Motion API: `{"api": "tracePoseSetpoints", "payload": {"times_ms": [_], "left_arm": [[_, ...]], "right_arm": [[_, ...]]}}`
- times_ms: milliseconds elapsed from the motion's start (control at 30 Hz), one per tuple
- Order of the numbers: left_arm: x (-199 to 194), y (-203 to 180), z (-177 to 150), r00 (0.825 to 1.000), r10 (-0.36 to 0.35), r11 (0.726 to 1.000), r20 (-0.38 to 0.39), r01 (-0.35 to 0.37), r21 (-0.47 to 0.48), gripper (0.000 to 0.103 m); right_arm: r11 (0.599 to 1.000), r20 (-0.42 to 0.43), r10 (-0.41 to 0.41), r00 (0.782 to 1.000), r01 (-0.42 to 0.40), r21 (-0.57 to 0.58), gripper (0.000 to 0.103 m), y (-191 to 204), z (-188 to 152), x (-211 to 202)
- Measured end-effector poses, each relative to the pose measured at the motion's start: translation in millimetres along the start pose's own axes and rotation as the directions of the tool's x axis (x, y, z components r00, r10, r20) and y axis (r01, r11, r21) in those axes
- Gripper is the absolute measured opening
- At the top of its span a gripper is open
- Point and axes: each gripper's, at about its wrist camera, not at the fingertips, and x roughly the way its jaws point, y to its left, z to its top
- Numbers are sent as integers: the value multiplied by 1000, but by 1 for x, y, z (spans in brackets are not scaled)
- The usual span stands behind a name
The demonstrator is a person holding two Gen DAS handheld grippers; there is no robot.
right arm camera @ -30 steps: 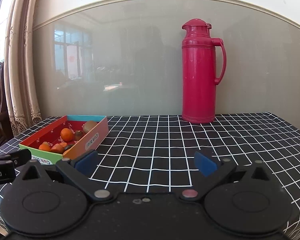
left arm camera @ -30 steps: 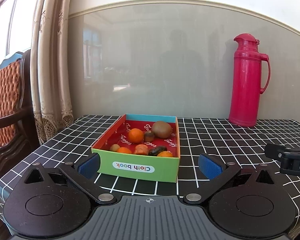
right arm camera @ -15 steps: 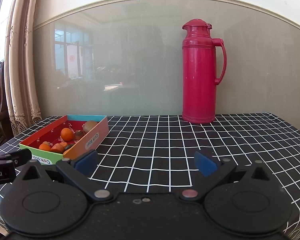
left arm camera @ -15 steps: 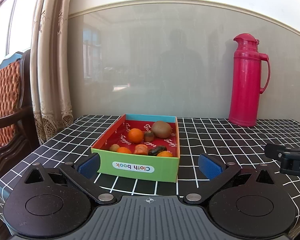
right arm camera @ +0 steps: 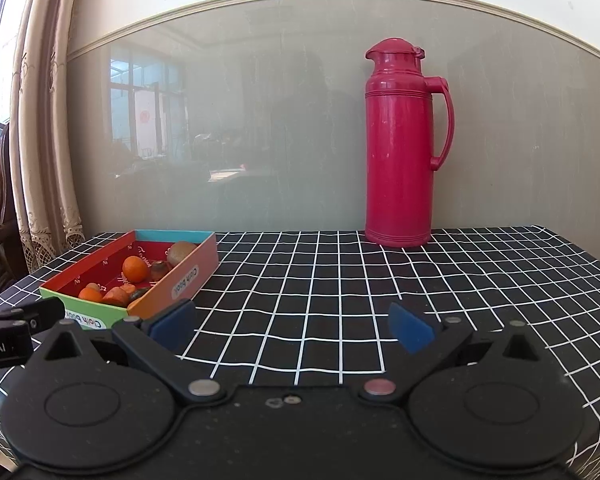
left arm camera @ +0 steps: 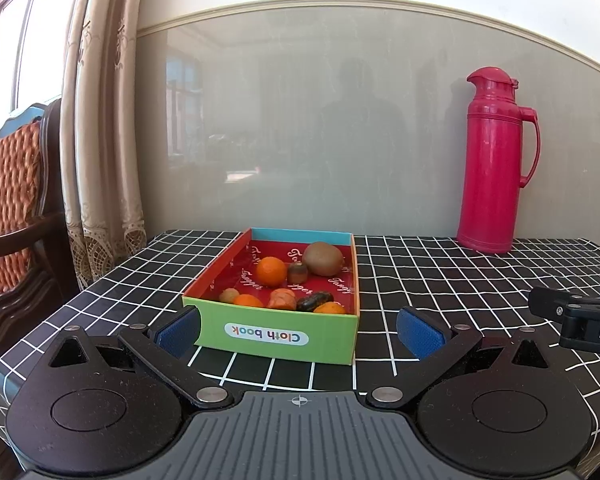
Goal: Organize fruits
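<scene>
Both tongs were spread wide with nothing between them: my left gripper (left arm camera: 299,326) sat right in front of the box (left arm camera: 276,334), and my right gripper (right arm camera: 291,325) was off to the side over bare tablecloth (right arm camera: 340,288).

So the fruit was all sitting in that little cardboard box, green front wall, blue back wall, red inside. Contents: a big kiwi (left arm camera: 323,258) at the back right, a mandarin (left arm camera: 271,271) to its left, and a small brown thing (left arm camera: 298,272) between them that I honestly couldn't identify from that angle. Along the front wall were a few more orange pieces (left arm camera: 248,300), a dark oblong thing (left arm camera: 315,301) and a small tan one (left arm camera: 229,294).

The label on the front read "Cloth book", upside down from my side, and the same label showed on the long side in the right view. The red lining had white script I couldn't quite read.

A pink thermos (right arm camera: 401,148) stood upright at the back by the wall, well apart from the box.
</scene>
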Motion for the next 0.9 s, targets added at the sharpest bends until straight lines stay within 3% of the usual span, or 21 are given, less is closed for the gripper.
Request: {"api": "tracePoseSetpoints", "payload": {"times_ms": [900], "left_arm": [[-3, 5, -1, 999, 15, 999, 30, -14, -37, 103]], "right_arm": [[1000, -4, -1, 1000, 1, -5, 103, 0, 0, 1]]}}
